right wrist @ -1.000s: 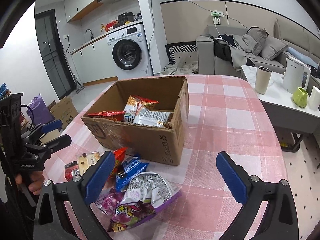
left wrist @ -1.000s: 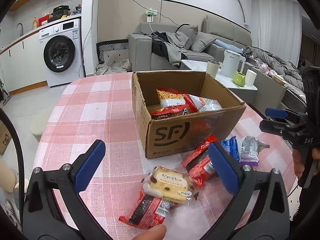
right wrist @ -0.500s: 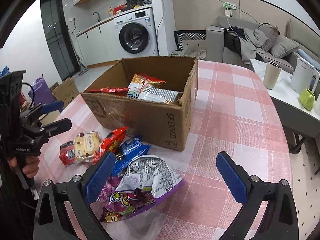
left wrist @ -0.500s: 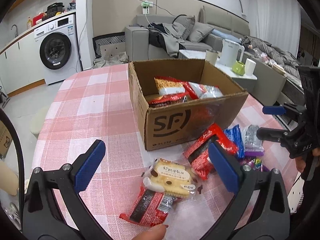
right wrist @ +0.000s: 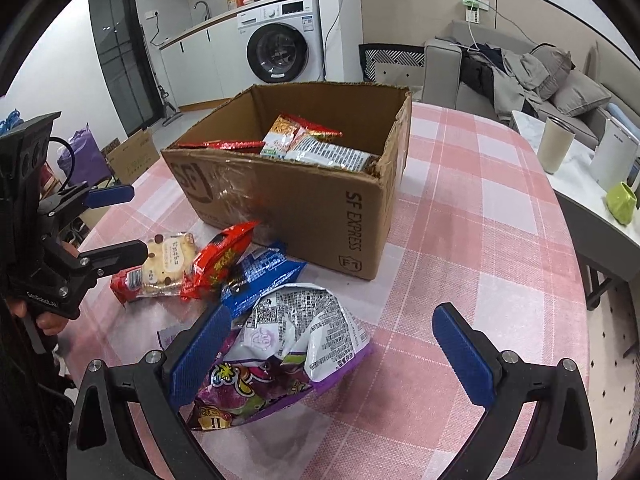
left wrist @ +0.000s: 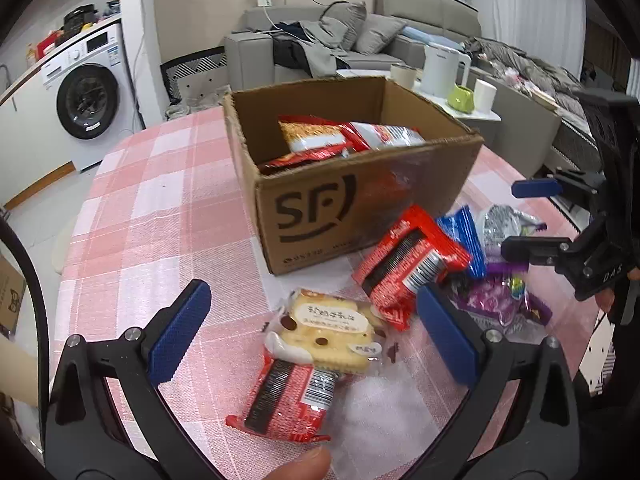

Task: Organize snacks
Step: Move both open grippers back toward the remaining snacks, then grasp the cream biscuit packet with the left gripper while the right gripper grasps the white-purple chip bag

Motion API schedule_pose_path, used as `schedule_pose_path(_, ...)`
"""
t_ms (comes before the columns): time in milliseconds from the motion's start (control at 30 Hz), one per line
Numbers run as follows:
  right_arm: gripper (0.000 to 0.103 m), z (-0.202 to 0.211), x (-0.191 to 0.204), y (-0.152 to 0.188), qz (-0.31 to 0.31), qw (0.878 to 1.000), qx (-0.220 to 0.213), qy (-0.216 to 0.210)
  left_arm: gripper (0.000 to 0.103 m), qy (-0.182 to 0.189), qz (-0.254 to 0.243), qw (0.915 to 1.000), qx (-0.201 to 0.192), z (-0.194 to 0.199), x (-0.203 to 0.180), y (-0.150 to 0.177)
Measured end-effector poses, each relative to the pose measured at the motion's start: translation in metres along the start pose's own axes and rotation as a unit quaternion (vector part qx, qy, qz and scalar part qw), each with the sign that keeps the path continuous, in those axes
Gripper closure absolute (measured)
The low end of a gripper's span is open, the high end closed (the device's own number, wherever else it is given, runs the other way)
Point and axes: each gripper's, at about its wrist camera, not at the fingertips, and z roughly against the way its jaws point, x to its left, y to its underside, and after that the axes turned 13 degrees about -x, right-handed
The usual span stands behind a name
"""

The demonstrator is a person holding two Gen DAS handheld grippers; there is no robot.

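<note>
Your left gripper (left wrist: 314, 330) hangs over the checked table (left wrist: 160, 216) with its jaws spread wide and nothing between the pads. Directly between them, slightly toward the right pad, lies the biscuit pack (left wrist: 334, 330); it overlaps a red wrapper (left wrist: 288, 398) that sits nearer the jaw base. Just beyond the right pad lies a second red pack (left wrist: 408, 260), with a blue packet (left wrist: 464, 240) touching its far side. Ahead of both pads stands the cardboard box (left wrist: 344, 204), open at the top, with snack bags (left wrist: 344, 136) inside.

Your right gripper (right wrist: 334, 348) also has its jaws spread wide, gripping nothing. The purple-and-silver bag (right wrist: 288, 348) lies between them, pressed up against the left pad and well clear of the right one. Ahead of the left pad is the blue packet (right wrist: 264, 276), then the box (right wrist: 312, 200).
</note>
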Motion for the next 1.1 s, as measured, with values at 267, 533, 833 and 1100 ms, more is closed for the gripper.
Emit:
schedule_pose_path(267, 0.0, -0.01, -0.001, 0.006, 0.002, 1.0, 0.02, -0.005, 0.001, 0.016, -0.025, 0.9993, 0.024, -0.013, -0.01, 0.009)
schedule_pose_path(533, 0.0, -0.023, -0.005, 0.013, -0.002, 0.999, 0.04, -0.004, 0.001, 0.015, -0.029, 0.9987, 0.039, -0.025, -0.009, 0.017)
schedule_pose_path(833, 0.0, -0.025, -0.027, 0.02, -0.008, 0.998, 0.06, 0.023, 0.001, 0.011, -0.03, 0.9981, 0.052, -0.039, -0.005, 0.023)
schedule_pose_path(1100, 0.0, -0.028, -0.045, 0.021, -0.021, 0.997, 0.063, 0.04, 0.001, 0.015, -0.032, 0.9977, 0.058, -0.047, -0.002, 0.027)
